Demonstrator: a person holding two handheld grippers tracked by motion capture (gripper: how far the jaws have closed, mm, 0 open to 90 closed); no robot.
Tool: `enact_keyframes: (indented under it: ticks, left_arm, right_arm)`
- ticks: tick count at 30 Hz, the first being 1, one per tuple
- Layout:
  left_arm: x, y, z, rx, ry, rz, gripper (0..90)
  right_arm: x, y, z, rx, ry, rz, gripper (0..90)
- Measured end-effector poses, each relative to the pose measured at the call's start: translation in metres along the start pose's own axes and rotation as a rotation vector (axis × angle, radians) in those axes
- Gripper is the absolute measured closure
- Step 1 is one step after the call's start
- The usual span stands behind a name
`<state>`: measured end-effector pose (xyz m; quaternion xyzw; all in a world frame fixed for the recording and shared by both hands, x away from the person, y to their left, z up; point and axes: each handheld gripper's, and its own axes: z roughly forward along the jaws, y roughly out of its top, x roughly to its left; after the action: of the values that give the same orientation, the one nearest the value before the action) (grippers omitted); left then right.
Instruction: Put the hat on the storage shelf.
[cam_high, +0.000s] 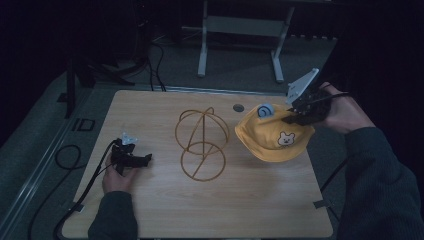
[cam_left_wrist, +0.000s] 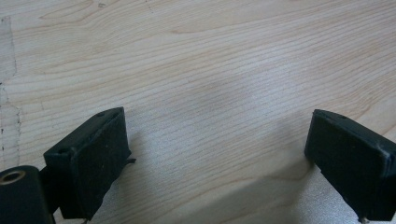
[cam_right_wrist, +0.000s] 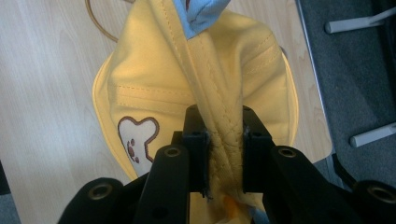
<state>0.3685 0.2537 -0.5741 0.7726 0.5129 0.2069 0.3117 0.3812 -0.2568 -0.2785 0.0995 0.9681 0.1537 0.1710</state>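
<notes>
Pinching a fold of the yellow hat (cam_right_wrist: 205, 88), the right gripper (cam_right_wrist: 223, 154) holds it lifted at the table's (cam_high: 150, 210) right side, just beside the wire stand (cam_high: 202, 143). Left gripper (cam_left_wrist: 219, 154) rests on bare wood, jaws spread, nothing between them. Pickup appears done; placing the hat over the stand likely remains.

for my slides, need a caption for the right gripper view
Right gripper shut on a pinched fold of the yellow hat above the wooden table.
</notes>
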Motion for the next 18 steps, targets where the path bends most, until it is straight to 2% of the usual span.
enact_keyframes:
  ticks: [5, 18]
  left_arm:
    - [0.0, 0.0, 0.0, -0.001, 0.0, 0.0, 6.1]
    - [0.0, 0.0, 0.0, -0.001, 0.001, -0.001, 6.1]
  right_arm:
    - [-0.002, 0.004, -0.004, -0.011, -0.007, 0.004, 76.9]
    - [0.0, 0.023, -0.021, -0.087, -0.024, -0.029, 76.9]
